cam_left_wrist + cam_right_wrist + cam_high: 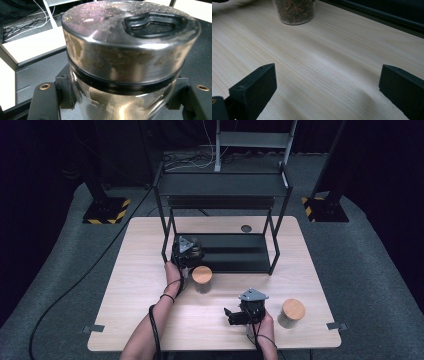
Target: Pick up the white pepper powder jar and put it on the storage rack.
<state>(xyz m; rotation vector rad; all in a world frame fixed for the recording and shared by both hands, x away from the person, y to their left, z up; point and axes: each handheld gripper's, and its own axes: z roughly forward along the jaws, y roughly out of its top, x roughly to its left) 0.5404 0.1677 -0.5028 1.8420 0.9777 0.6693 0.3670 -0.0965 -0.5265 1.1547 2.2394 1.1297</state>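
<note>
Left forearm stretched forward, left claw point(186, 251) at the front edge of the black rack's lower shelf point(235, 252), clamped on a clear jar with a metal lid point(130, 42); the jar sits tight between its jaws. Right hand pulled in near the bench point(150, 295) edge, right claw point(235, 316) level, low over the wood, jaws wide apart with nothing between. Star-anise jar point(294, 11) ahead of it.

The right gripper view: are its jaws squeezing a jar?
No. The right gripper has its jaws wide apart over bare table, and the jar of star anise stands farther off, untouched.
</note>
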